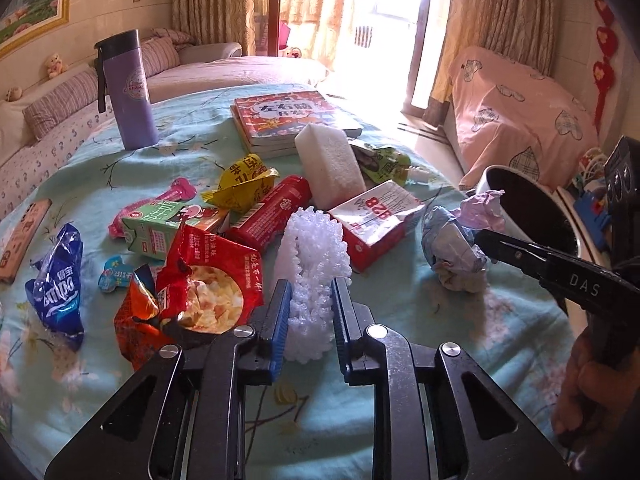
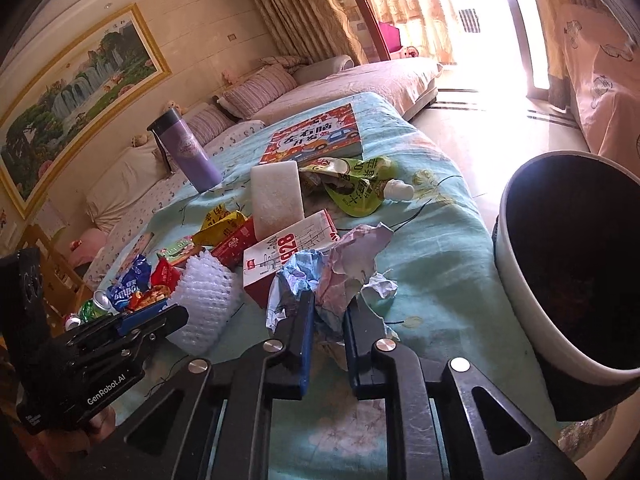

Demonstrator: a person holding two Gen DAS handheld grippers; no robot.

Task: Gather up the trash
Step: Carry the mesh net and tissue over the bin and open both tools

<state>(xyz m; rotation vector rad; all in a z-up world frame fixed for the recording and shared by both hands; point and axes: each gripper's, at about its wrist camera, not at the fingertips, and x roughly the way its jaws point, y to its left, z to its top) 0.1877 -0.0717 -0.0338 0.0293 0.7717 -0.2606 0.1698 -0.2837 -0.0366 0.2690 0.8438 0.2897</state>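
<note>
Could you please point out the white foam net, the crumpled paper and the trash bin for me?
white foam net [image 1: 310,256]: left wrist view, its middle above the gripper.
crumpled paper [image 2: 344,264]: right wrist view, pale upper folds.
trash bin [image 2: 516,292]: right wrist view, white outer wall.

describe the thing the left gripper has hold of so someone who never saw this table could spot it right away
On the teal flowered tablecloth, find the litter in the middle, near the camera. The white foam net sleeve lies between the red popcorn bag and the red-and-white carton, pinched by the left gripper. It alone is unprinted, bumpy, translucent white mesh.
</note>
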